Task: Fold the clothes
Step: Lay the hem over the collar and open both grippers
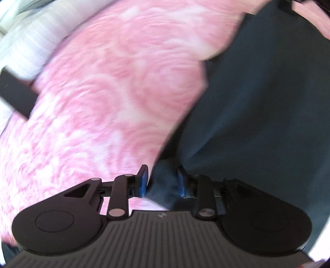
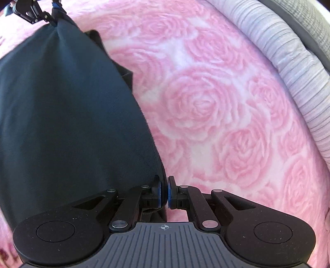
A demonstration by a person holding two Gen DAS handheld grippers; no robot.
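Observation:
A dark teal garment (image 2: 68, 107) lies spread on a pink rose-patterned blanket (image 2: 206, 103). In the right wrist view my right gripper (image 2: 164, 193) is shut, its blue pads pinching the garment's near right edge. The left gripper (image 2: 54, 14) shows small at the far corner of the cloth, which peaks up towards it. In the blurred left wrist view my left gripper (image 1: 162, 181) has its blue pads apart, with a bunched corner of the garment (image 1: 257, 103) lying loose between them. The pads do not press on it.
The blanket (image 1: 103, 92) covers the bed around the garment. Grey striped bedding (image 2: 288, 68) runs along the right edge, also seen as grey bedding (image 1: 26, 45) at upper left. A flat black object (image 1: 16, 92) lies at the blanket's left edge.

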